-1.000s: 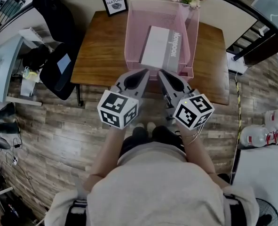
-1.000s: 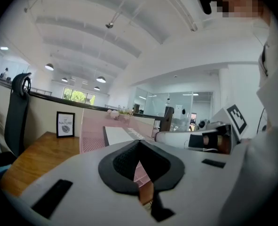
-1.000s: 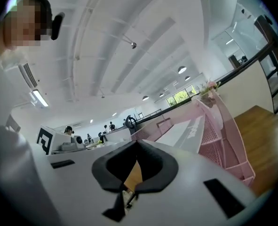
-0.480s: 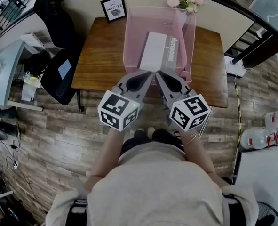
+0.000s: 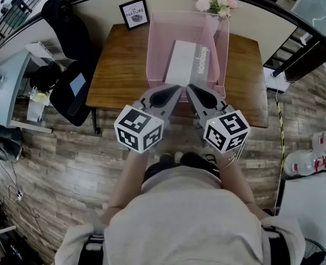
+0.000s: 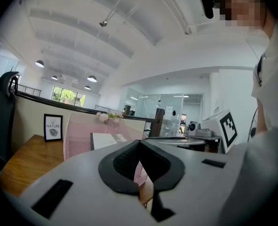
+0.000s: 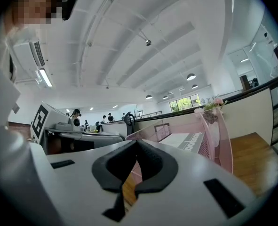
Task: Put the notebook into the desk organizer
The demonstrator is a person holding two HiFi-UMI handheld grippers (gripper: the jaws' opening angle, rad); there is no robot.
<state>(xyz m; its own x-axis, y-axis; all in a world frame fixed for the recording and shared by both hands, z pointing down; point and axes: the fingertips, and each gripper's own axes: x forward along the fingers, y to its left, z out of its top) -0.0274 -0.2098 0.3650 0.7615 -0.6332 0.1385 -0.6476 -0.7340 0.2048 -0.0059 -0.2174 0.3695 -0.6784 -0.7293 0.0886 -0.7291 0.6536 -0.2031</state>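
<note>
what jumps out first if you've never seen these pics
A pink mesh organizer stands mid-way along the wooden table, with a grey-and-white notebook lying inside it. The left gripper and right gripper sit side by side at the table's near edge, fingers shut, holding nothing.

Big open office.
- Wooden desk (image 5: pixel 121 65) holds pink desk organizer (image 5: pixel 153 46), framed sign (image 5: pixel 134 13), small flowers (image 5: pixel 213 1).
- Black chair (image 5: pixel 71 87) beside desk.
- Wood plank floor (image 5: pixel 69 164).
- High white ceiling (image 6: pixel 129 32), round hanging lamps (image 6: pixel 92 78).
- Glass walls (image 6: pixel 169 105) and bright windows (image 6: pixel 66 94) far back.
- People (image 7: pixel 76 113) standing far off among other desks.
</note>
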